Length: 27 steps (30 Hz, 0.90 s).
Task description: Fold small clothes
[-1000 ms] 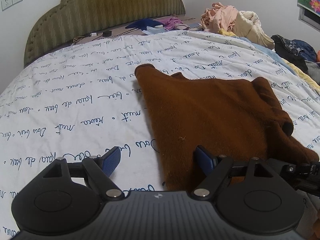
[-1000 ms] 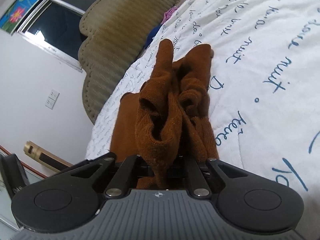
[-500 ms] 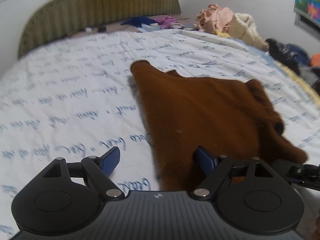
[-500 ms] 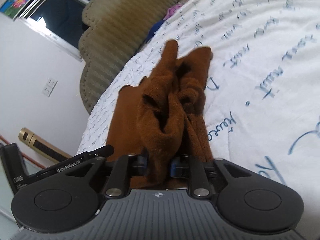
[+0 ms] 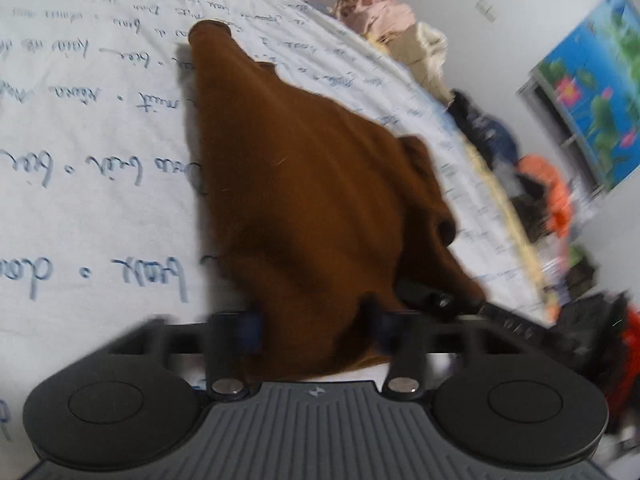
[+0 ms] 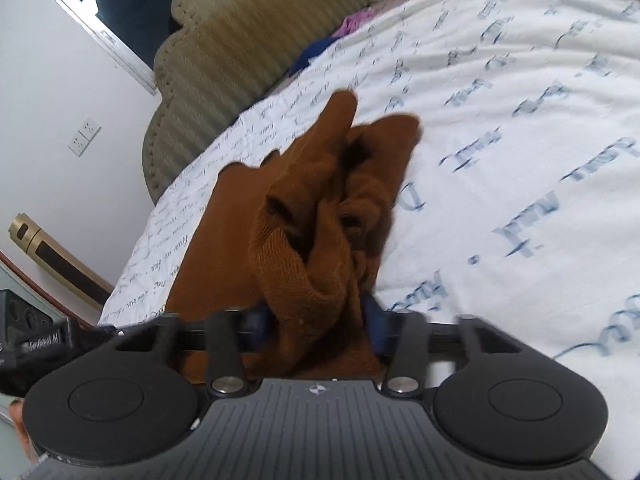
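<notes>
Both jaws around brown garment (image 5: 312, 200).

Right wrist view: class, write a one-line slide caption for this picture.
Right gripper pinches a bunched brown garment above a script-printed bedsheet, headboard behind.

The garment (image 5: 316, 184) is plain rust-brown knit. The bed sheet (image 5: 100, 152) under it is white, patterned with rows of blue cursive script. At 11 o'clock in the right wrist view, the headboard (image 6: 240, 44) is olive-green with diagonal ribbing. Both tools' fingers (image 6: 256, 322) carry blue pads on black frames.
</notes>
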Each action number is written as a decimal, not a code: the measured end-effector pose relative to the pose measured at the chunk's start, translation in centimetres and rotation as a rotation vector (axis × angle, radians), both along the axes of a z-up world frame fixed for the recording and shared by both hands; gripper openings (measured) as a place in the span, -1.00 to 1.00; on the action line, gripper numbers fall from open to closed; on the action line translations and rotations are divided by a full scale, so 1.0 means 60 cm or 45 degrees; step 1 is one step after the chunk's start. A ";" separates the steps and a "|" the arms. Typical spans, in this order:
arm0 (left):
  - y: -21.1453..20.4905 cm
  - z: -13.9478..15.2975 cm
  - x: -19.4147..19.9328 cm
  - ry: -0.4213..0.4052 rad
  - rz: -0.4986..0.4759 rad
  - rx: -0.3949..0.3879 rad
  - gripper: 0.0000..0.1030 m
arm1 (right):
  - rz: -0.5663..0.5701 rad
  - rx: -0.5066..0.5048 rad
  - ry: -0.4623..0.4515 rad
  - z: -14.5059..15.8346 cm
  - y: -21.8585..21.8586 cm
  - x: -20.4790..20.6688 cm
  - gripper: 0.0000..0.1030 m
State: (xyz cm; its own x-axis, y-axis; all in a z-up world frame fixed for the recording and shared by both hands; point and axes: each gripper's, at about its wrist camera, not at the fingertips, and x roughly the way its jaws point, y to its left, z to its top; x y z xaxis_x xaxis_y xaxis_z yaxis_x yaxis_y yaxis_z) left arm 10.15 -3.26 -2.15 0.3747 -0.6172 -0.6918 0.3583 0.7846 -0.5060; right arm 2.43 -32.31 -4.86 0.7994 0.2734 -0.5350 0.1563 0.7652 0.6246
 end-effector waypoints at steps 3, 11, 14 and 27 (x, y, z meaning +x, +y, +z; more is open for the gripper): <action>0.012 -0.001 0.000 -0.009 0.029 0.007 -0.64 | 0.012 0.052 -0.015 -0.001 0.013 0.001 -0.53; 0.014 0.017 -0.027 -0.142 0.035 0.178 -0.59 | 0.085 0.028 -0.010 0.004 0.037 -0.014 -0.45; 0.000 0.024 -0.039 -0.200 0.053 0.265 -0.31 | 0.063 0.008 -0.023 0.012 0.038 -0.023 -0.28; -0.018 0.024 -0.070 -0.358 0.156 0.475 0.39 | -0.037 -0.766 -0.268 0.096 0.137 -0.068 0.04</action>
State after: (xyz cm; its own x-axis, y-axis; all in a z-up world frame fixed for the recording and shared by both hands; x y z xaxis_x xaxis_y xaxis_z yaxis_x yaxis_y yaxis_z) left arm 5.98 -4.37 -0.69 0.6332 -0.2857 -0.7193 0.3345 0.9391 -0.0786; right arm -1.65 -24.08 0.91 0.9068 -0.0491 -0.4187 0.1027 0.9890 0.1063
